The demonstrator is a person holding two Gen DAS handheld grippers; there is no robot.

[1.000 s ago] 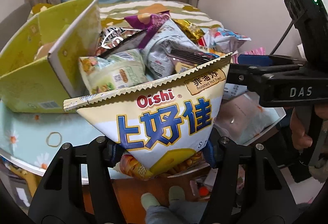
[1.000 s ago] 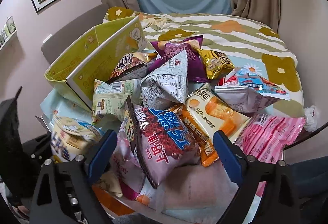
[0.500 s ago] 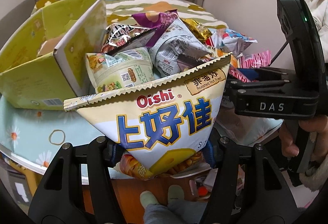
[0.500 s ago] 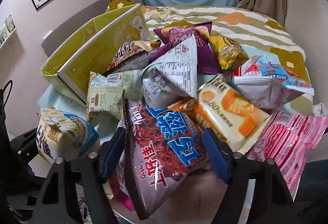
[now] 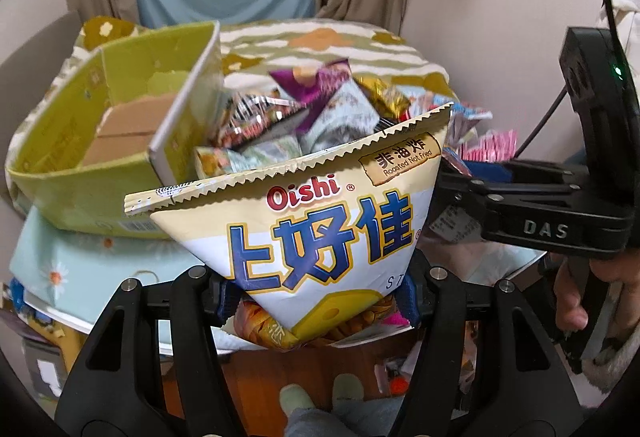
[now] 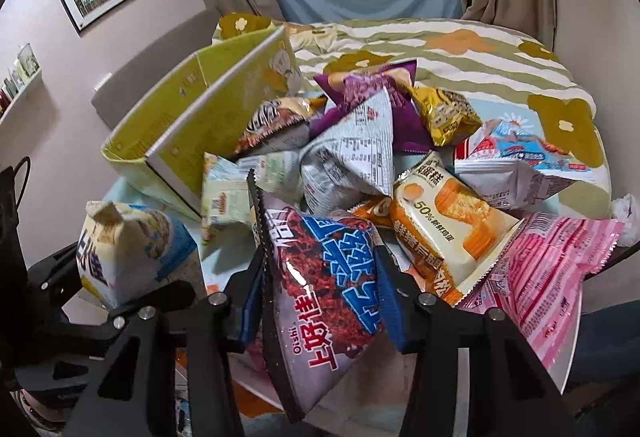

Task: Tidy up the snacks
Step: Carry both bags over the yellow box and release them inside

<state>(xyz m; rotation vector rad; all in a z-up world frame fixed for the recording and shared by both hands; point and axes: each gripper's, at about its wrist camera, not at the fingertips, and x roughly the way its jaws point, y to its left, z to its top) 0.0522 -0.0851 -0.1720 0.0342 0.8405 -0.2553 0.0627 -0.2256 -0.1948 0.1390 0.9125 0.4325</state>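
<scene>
Oishi bag (image 5: 316,237) | cream, blue lettering | pinched in left gripper (image 5: 316,297)

Evenly lit by soft indoor light; no hard shadows. Glare on foil snack packets (image 6: 444,113) (toward 12 o'clock). Motion blur across pile (image 5: 320,109) in left view. Strong barrel distortion, dark vignette at corners.

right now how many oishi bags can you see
2 with a readable logo: the cream bag in the left claw, and the dark red bag in the right claw. Others may lie hidden in the pile.
</scene>
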